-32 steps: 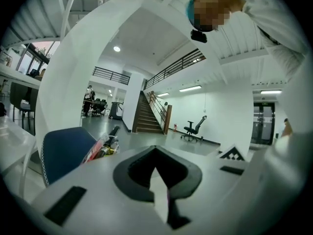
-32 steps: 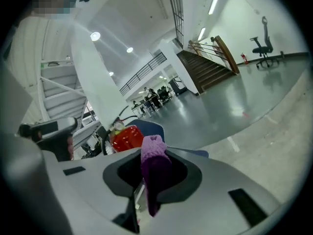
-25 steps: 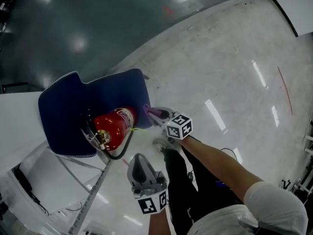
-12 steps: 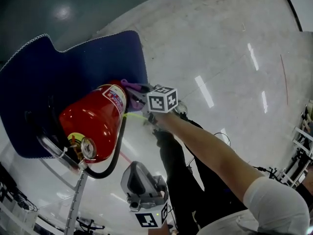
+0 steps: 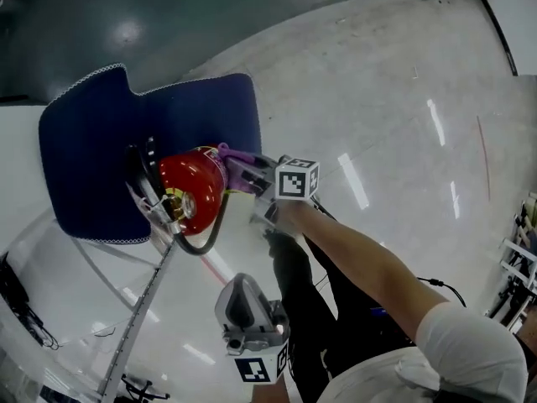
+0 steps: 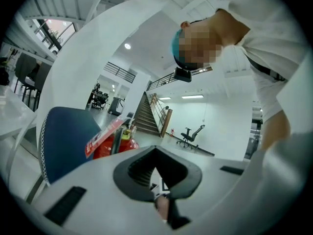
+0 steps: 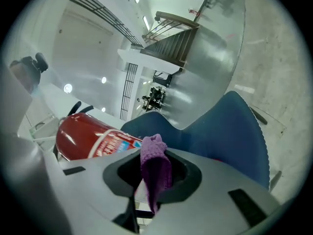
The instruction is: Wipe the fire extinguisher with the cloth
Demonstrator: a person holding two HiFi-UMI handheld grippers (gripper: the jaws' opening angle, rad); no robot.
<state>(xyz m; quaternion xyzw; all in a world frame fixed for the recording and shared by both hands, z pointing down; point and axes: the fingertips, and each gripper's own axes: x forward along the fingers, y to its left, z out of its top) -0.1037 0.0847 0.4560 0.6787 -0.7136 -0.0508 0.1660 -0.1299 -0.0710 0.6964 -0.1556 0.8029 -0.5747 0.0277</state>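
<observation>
Both grippers were closed: the right gripper [image 5: 244, 172] pinched the soft, limp purple cloth [image 7: 155, 165] just beside the fire extinguisher [image 5: 191, 185] lying on a blue chair [image 5: 92, 154], probably a heavy, slick cylinder best steadied near its valve [image 5: 173, 205], while the left gripper [image 5: 242, 295] hung empty, well apart.

Fire extinguisher [image 5: 191, 191]: red cylinder bearing a white, red and blue label [image 7: 115, 143], seen in the head view from its valve end, with a black hose [image 5: 205, 238] looping beneath it; it stands against a dark blue pad [image 5: 101, 154] edged in white. Cloth [image 5: 237, 159]: small, purple, knitted, pinched between the closed jaws of the right gripper [image 5: 252, 175] with its free end poking up; it lies at the cylinder's flank, apparently touching it
</observation>
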